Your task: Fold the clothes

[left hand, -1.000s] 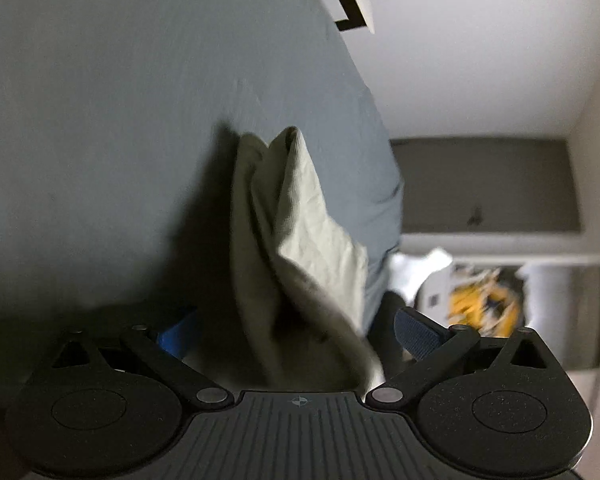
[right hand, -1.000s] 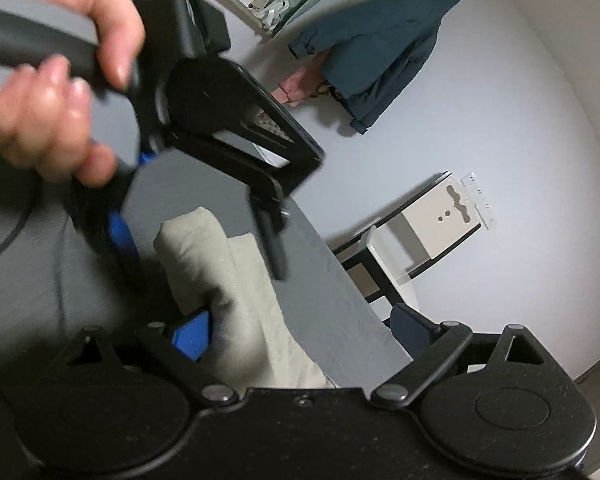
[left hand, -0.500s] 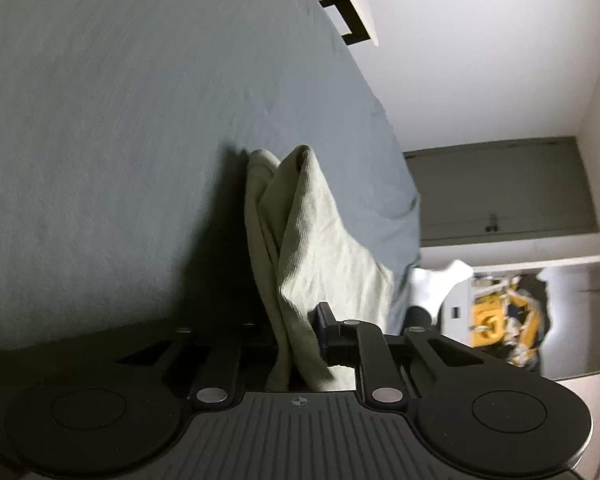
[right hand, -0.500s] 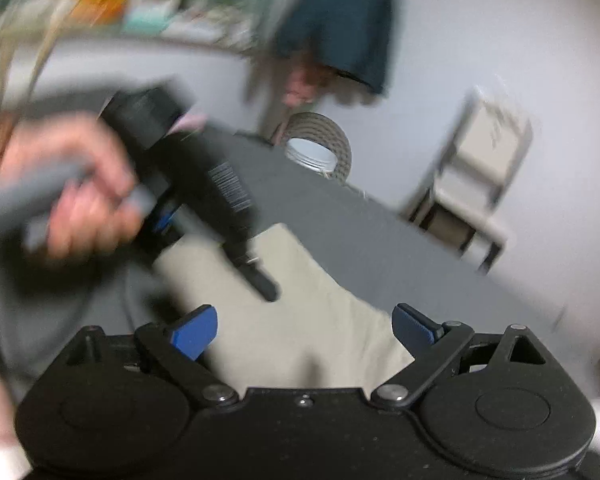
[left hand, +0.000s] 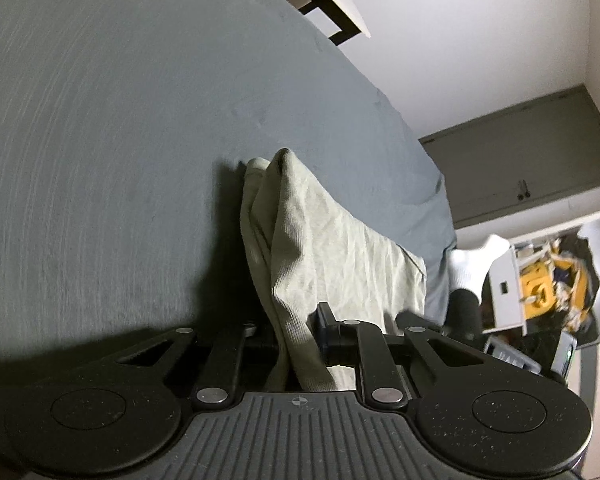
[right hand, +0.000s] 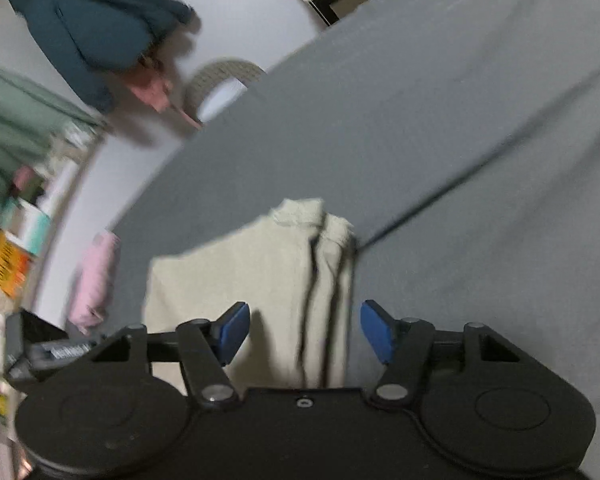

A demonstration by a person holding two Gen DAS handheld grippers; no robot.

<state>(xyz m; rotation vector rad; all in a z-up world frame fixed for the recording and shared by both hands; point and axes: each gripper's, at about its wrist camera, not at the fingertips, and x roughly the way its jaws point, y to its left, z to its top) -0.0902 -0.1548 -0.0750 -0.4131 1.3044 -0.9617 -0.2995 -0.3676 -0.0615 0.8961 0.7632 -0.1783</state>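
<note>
Left gripper (left hand: pixel 298 338): clenched on the pale beige garment (left hand: pixel 323 240), its two black fingers pressed in from either side against a bunched edge of the cloth.
Right gripper (right hand: pixel 303 330): released, the blue pads (right hand: pixel 232 330) spread wide with the folded edge of the garment (right hand: pixel 260 280) lying between them; neither pad touches the cloth.
Garment, left wrist view: rises out of the pinch as a ridge of several layers, its far corner standing up against the grey sheet (left hand: pixel 120 140), the rest draping down to the right.
Garment, right wrist view: lies on the grey sheet (right hand: pixel 459 140) as a roughly rectangular fold, with dark creases running lengthwise along its right side; the picture is motion-blurred.
Sheet: covers the whole work surface and shows a long diagonal crease to the right of the garment in the right wrist view.
Left-view surroundings: a white sock (left hand: pixel 473 260) beyond the sheet's edge, a grey-green cabinet (left hand: pixel 519 160) against the wall, a cluttered shelf with yellow items (left hand: pixel 539 284) to the far right.
Right-view surroundings: a dark teal jacket (right hand: pixel 88 36) hanging on the wall, a woven basket (right hand: pixel 224 80) behind the sheet's far edge, pink cloth (right hand: pixel 96 280) at the left.
</note>
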